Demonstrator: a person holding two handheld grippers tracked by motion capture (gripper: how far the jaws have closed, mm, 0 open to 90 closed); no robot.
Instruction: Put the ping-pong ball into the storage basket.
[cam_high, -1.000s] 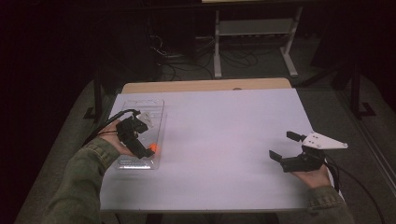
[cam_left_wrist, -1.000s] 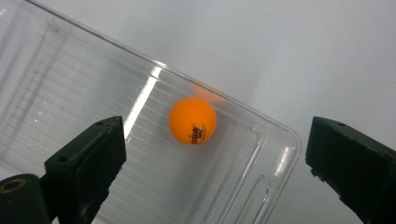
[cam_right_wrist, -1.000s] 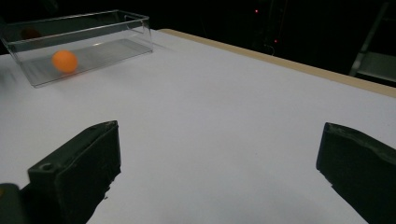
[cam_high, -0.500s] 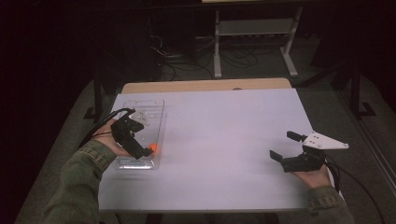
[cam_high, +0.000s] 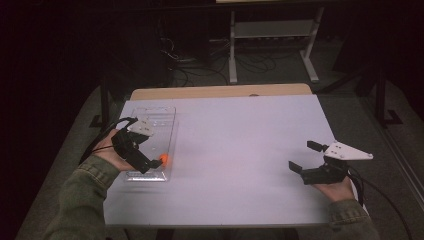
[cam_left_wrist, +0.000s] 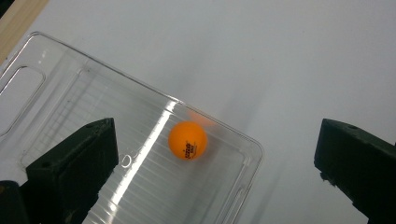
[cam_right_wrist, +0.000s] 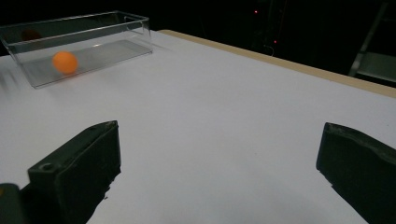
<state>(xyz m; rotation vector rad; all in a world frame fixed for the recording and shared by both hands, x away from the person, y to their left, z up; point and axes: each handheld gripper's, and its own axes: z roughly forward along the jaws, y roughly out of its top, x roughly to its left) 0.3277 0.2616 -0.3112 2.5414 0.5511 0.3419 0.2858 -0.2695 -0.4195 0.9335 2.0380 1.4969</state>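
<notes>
right tongs: near edge of the bench, right side, in the person's right hand; jaws spread wide, nothing between them, nothing touched; pointing across the bench toward the tray.
left tongs: near left, in the person's left hand, hanging over the near end of the tray; jaws have just finished opening and stand wide apart, gripping nothing. In the left gripper view the ball sits between the two jaws but below them, clear of both.
ball: orange, with a small printed mark; lying loose on the tray floor, just beside the tray's right-hand long wall near the near corner. In the right gripper view its outline is a little blurred.
tray: clear plastic, long and rectangular, upright walls, open top; lies lengthwise along the left side of the bench, running away from the person.
bench: white top, with a wooden strip along the far edge.
beyond the bench: dark floor, cables, and a white metal stand.
</notes>
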